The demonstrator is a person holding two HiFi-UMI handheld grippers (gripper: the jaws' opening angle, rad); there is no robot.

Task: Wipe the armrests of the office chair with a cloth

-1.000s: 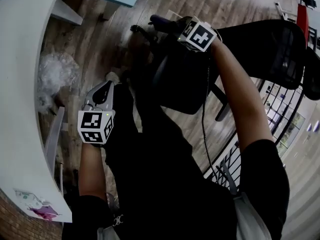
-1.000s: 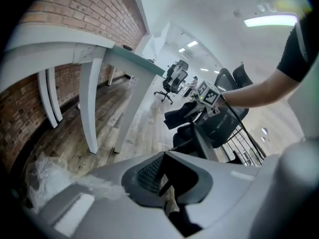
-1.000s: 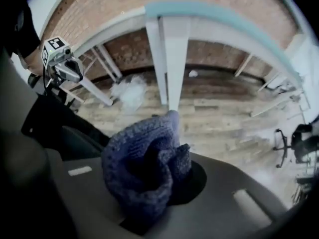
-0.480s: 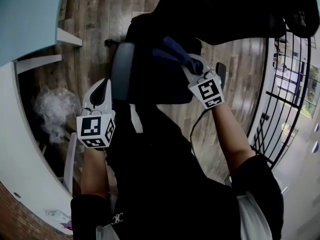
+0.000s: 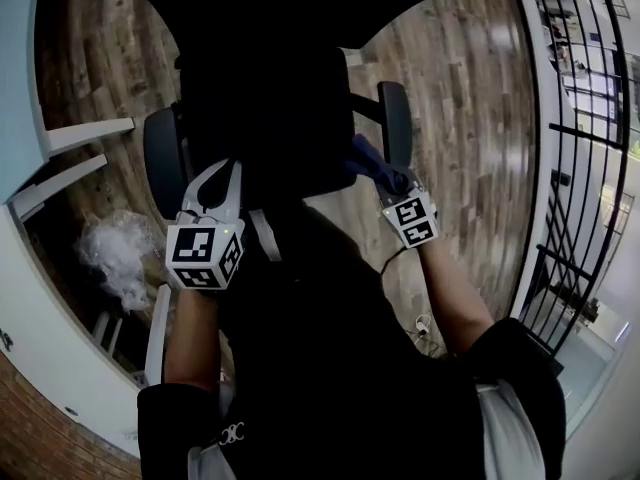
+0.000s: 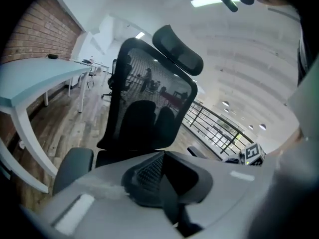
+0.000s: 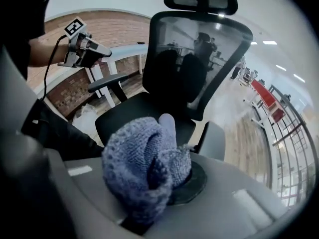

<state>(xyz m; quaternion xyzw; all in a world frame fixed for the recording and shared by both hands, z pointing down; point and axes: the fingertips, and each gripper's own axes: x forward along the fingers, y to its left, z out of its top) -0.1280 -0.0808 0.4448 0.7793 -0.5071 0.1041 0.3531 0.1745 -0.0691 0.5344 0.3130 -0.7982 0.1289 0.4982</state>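
Note:
A black mesh office chair (image 5: 270,88) stands right in front of me, also seen as the chair (image 7: 194,68) in the right gripper view. Its grey left armrest (image 5: 160,163) and right armrest (image 5: 393,123) flank the seat. My right gripper (image 5: 385,180) is shut on a blue knitted cloth (image 7: 144,166), bunched between the jaws. It hangs just short of the right armrest (image 7: 212,141), apart from it. My left gripper (image 5: 218,183) is shut and empty, held just inside the left armrest (image 6: 75,166), near the seat's front edge.
A curved white desk (image 5: 30,298) runs along my left, with its legs and a crumpled clear plastic bag (image 5: 120,258) beneath it. A black metal railing (image 5: 580,168) borders the wooden floor on the right. A cable hangs from my right gripper.
My view has swung so the chair now faces me squarely. The right gripper with the cloth has drawn back from the chair's far side to near the right armrest. The left gripper stays shut.

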